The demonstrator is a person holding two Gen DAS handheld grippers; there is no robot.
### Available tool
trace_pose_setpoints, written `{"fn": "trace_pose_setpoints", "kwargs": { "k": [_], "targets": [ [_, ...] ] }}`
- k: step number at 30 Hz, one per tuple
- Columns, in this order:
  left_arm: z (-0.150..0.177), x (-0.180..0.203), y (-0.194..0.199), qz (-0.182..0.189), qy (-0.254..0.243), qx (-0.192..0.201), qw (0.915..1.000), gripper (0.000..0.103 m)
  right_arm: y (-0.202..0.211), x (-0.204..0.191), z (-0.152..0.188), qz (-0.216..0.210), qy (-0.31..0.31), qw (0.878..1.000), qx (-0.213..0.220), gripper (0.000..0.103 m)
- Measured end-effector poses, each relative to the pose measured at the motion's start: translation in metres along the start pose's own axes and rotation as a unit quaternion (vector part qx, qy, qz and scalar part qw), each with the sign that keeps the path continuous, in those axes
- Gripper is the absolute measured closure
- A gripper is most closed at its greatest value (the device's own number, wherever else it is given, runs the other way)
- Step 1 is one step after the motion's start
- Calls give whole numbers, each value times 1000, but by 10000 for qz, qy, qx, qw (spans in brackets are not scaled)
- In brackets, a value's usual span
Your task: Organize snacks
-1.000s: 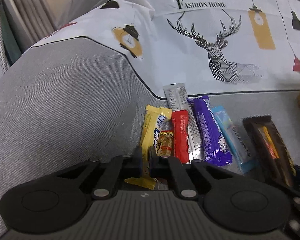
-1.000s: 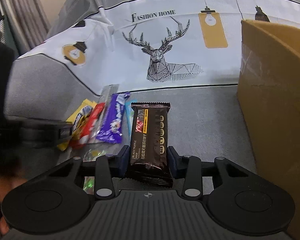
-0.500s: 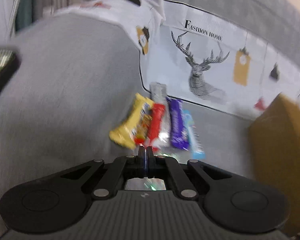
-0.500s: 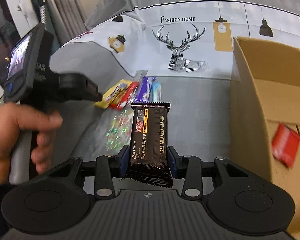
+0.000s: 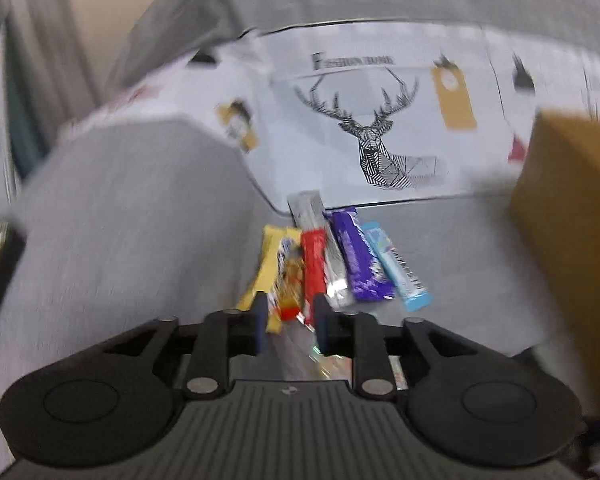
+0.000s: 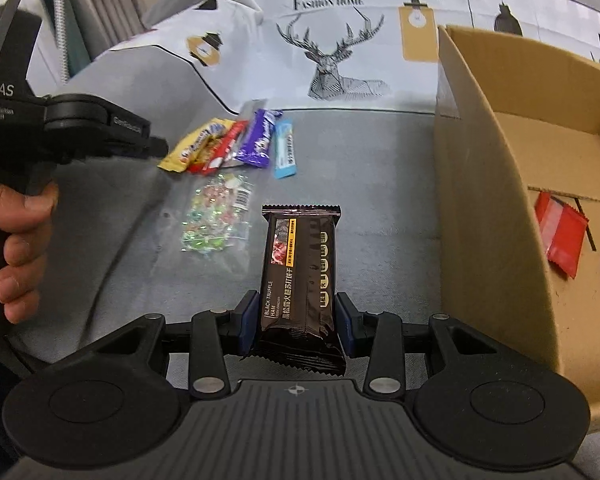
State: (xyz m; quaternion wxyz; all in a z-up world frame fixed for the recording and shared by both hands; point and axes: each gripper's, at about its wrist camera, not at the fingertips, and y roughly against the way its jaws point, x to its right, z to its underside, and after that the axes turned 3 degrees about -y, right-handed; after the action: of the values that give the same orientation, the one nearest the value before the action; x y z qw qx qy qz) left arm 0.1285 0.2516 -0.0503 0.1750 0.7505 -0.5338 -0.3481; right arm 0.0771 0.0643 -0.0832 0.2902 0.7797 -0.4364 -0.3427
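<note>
A cardboard box on a grey sofa seat serves as the collection point in this snack-sorting job, and it is only lightly filled: a red packet lies on its floor, with the edge of a second wrapper just visible beside it at the frame's right border.

The right gripper pinches a dark brown truffle-ham cracker bar by its near end, fingers pressed against both sides of the wrapper, the bar held just left of the box's near wall and not yet over its opening.

The left gripper, gripped by a person's hand, hangs well to the left of the box with its jaws opening; nothing is clamped between them, though a clear bag of coloured candies lies on the seat under and just ahead of them.

Further from the box, against the deer-print cushion, a row of five sticks waits untouched: a yellow bar, a red stick, a silver sachet, a purple bar and a light blue stick, the last being nearest the box.

By this view the work looks to be in its early part: two items boxed, one in transit, six still on the seat.
</note>
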Motion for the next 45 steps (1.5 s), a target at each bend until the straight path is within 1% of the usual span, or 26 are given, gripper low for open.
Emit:
{"fn": "trace_pose_setpoints", "kwargs": {
  "k": [2, 5, 8, 10, 12, 16, 18, 19, 20, 21, 22, 27, 29, 31, 33, 34, 35, 36, 38, 40, 41, 42, 43, 45],
  "targets": [
    [-1, 11, -14, -238, -405, -21, 9989, 70, -9, 1, 0, 92, -42, 9999, -95, 60],
    [-2, 15, -40, -426, -618, -249, 9969, 70, -18, 0, 1, 253, 7, 9995, -209, 58],
    [-3, 11, -61, -549, -586, -448, 9958, 70, -20, -4, 0, 274, 209, 9992, -196, 57],
    [-7, 12, -68, -537, -567, -506, 9957, 69, -21, -6, -1, 340, 337, 9986, -202, 50],
    [-9, 15, -75, -588, -615, -548, 9949, 63, -25, -7, -2, 336, 396, 9983, -264, 45],
    [-8, 19, -83, -701, -657, -724, 9927, 64, -36, -6, -1, 419, 441, 9970, -484, 44],
    [-8, 16, -83, -684, -532, -755, 9934, 82, -38, -6, 0, 414, 438, 9967, -544, 44],
    [-9, 14, -82, -712, -466, -739, 9936, 89, -38, -6, 1, 412, 459, 9966, -546, 45],
    [-10, 11, -79, -781, -419, -725, 9934, 90, -38, -7, 2, 412, 499, 9964, -545, 45],
    [-11, 7, -77, -732, -304, -719, 9943, 90, -38, -8, 3, 422, 552, 9961, -536, 51],
    [-11, 4, -75, -670, -185, -728, 9949, 91, -37, -9, 4, 440, 599, 9960, -502, 61],
    [-12, -8, -46, -533, 255, -595, 9965, 91, -33, -5, 1, 426, 489, 9973, -350, 61],
    [-11, -14, -27, -363, 568, -492, 9965, 91, -31, -5, 1, 397, 440, 9977, -328, 61],
    [-9, -21, -12, -116, 925, -440, 9947, 91, -30, -7, 1, 395, 444, 9978, -305, 61],
    [-3, -31, 4, 259, 1422, -462, 9884, 91, -29, -7, 2, 386, 455, 9978, -301, 61],
    [0, -36, 9, 449, 1665, -502, 9837, 91, -28, -7, 2, 375, 441, 9979, -302, 61],
    [5, -41, 13, 703, 1942, -570, 9768, 91, -27, -7, 2, 363, 426, 9980, -301, 61],
    [12, -47, 16, 963, 2250, -673, 9673, 91, -27, -7, 2, 348, 414, 9981, -303, 61],
    [26, -54, 17, 1348, 2728, -949, 9478, 91, -26, -5, 1, 307, 385, 9983, -312, 61],
    [35, -58, 14, 1659, 3030, -1231, 9303, 91, -25, -3, 1, 262, 341, 9985, -332, 61],
    [37, -58, 13, 1744, 3105, -1300, 9254, 91, -25, -3, 0, 236, 318, 9986, -338, 61],
    [38, -57, 12, 1788, 3099, -1345, 9241, 91, -25, -2, -1, 212, 300, 9987, -344, 61],
    [37, -53, 10, 1817, 3002, -1424, 9255, 90, -25, -3, -1, 198, 288, 9988, -350, 61],
    [36, -44, 3, 1781, 2729, -1632, 9312, 89, -27, -2, -2, 161, 268, 9987, -409, 61]
  ]
}}
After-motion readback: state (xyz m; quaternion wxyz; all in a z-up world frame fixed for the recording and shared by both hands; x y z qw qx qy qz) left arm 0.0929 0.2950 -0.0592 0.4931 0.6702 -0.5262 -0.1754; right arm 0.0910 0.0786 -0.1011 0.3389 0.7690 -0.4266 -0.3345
